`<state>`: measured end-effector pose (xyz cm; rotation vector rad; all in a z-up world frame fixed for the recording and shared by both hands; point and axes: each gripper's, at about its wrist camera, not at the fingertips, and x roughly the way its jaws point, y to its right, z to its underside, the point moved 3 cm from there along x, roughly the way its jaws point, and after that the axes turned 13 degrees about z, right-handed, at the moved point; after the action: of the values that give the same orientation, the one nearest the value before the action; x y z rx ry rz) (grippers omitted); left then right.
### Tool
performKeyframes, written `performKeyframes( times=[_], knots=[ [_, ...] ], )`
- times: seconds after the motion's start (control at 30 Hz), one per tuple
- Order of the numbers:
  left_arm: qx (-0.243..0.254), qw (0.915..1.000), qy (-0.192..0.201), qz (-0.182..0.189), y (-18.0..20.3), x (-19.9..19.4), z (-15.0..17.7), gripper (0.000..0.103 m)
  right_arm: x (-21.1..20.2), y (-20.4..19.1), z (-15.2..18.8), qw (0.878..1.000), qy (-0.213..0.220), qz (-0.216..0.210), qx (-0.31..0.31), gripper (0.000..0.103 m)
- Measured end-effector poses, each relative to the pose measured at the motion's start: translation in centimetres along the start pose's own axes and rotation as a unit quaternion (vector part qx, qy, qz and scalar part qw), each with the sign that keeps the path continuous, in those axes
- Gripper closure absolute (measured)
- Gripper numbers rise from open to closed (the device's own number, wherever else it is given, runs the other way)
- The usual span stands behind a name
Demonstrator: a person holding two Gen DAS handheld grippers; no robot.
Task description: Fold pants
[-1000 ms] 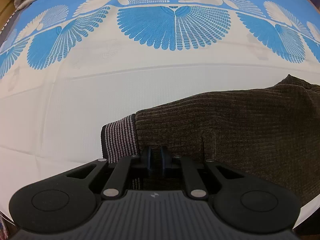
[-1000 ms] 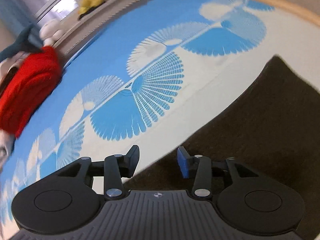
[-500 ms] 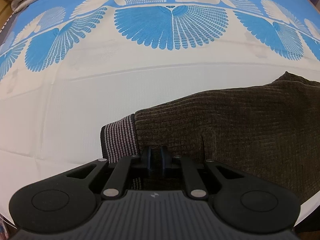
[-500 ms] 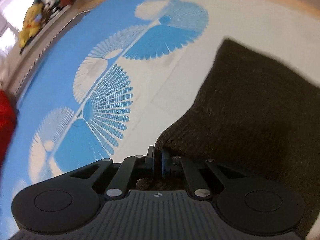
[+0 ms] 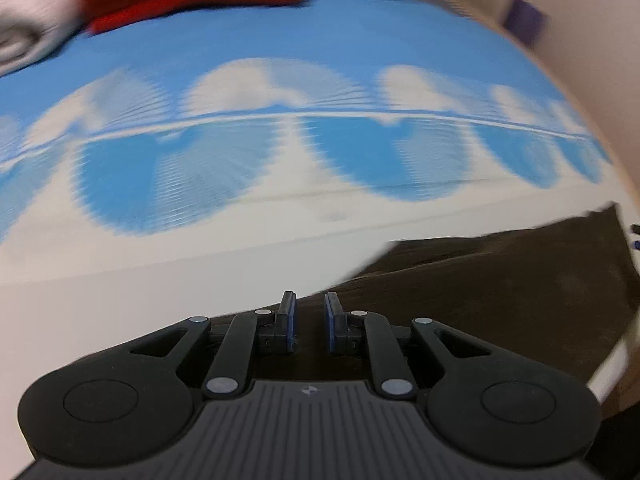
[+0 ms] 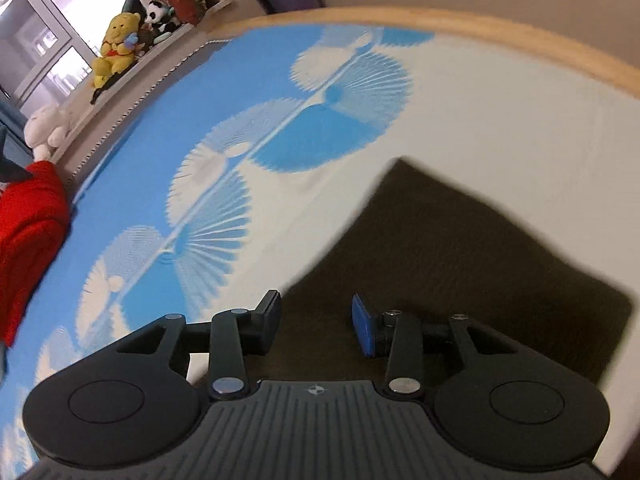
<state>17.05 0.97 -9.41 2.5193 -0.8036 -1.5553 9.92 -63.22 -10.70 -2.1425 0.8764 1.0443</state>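
Bare sheet (image 6: 500, 112) beyond pants (image 6: 460, 248) edge

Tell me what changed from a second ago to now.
Both grippers let go of the dark brown corduroy pants. The left gripper, shut on them before, is opening with nothing between its pads. The right gripper, clamped half a second ago, is opening too. Both pulled back. The pants still lie on the blue-and-white patterned sheet.

The pants (image 6: 460, 264) lie on the bedsheet (image 6: 240, 128) — a folded garment (image 6: 28, 232) far left, plush toys (image 6: 116, 48) beyond.
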Motion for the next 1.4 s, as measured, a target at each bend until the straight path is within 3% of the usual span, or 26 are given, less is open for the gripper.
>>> performKeyframes(
  times=[0.23,0.3,0.37,0.4,0.5,0.57,0.63,0.77,0.9,0.97,1.0,1.07,1.13,1.27,1.4],
  knots=[
    [0.096,0.9928,-0.041,0.060,7.4,6.3,0.2,0.087,-1.0,9.6,-0.1,0.999,-0.002,0.037,0.038,0.062],
    [0.108,0.9919,-0.055,0.036,7.5,7.9,0.3,0.087,-0.7,11.3,0.3,0.998,-0.023,0.030,0.049,0.062],
    [0.081,0.9950,-0.057,0.010,5.7,9.2,0.2,0.091,-0.4,12.9,0.7,0.996,-0.042,0.032,0.065,0.062],
    [0.059,0.9965,-0.058,-0.008,4.6,9.9,0.1,0.101,-0.1,13.6,0.8,0.995,-0.047,0.036,0.074,0.062],
    [0.030,0.9983,-0.041,-0.027,4.6,9.8,-0.3,0.101,0.3,15.2,1.1,0.992,-0.055,0.030,0.108,0.064],
    [0.067,0.9960,-0.025,-0.055,6.3,8.9,-0.3,0.100,-0.4,15.7,1.1,0.990,-0.041,0.057,0.125,0.065],
    [0.078,0.9957,-0.009,-0.050,7.9,7.6,-0.3,0.098,-1.1,16.3,1.2,0.985,-0.028,0.095,0.143,0.061],
    [0.067,0.9970,-0.036,-0.012,11.2,5.4,1.4,0.095,-0.4,17.2,2.1,0.976,-0.058,0.061,0.201,0.059],
    [0.066,0.9959,-0.046,0.041,15.2,4.0,6.1,0.094,1.7,16.5,3.4,0.971,-0.101,0.054,0.212,0.058],
    [0.051,0.9963,-0.049,0.049,16.1,4.5,8.8,0.094,2.1,16.4,3.5,0.966,-0.102,0.049,0.231,0.058],
    [0.046,0.9959,-0.063,0.047,16.2,5.4,10.3,0.094,2.2,16.4,3.4,0.966,-0.098,0.047,0.233,0.058],
    [0.048,0.9891,-0.139,0.014,16.0,8.4,13.3,0.094,2.3,16.2,3.4,0.966,-0.094,0.051,0.233,0.058],
    [0.076,0.9901,-0.118,0.002,16.3,8.5,14.0,0.094,2.3,16.1,3.4,0.966,-0.090,0.054,0.236,0.058],
    [0.093,0.9904,-0.102,-0.007,16.5,7.5,14.0,0.093,2.1,16.0,3.5,0.966,-0.080,0.062,0.237,0.082],
    [0.096,0.9905,-0.096,-0.019,16.4,6.9,14.3,0.093,1.0,15.8,3.1,0.971,-0.057,0.055,0.224,0.086]
  ],
)
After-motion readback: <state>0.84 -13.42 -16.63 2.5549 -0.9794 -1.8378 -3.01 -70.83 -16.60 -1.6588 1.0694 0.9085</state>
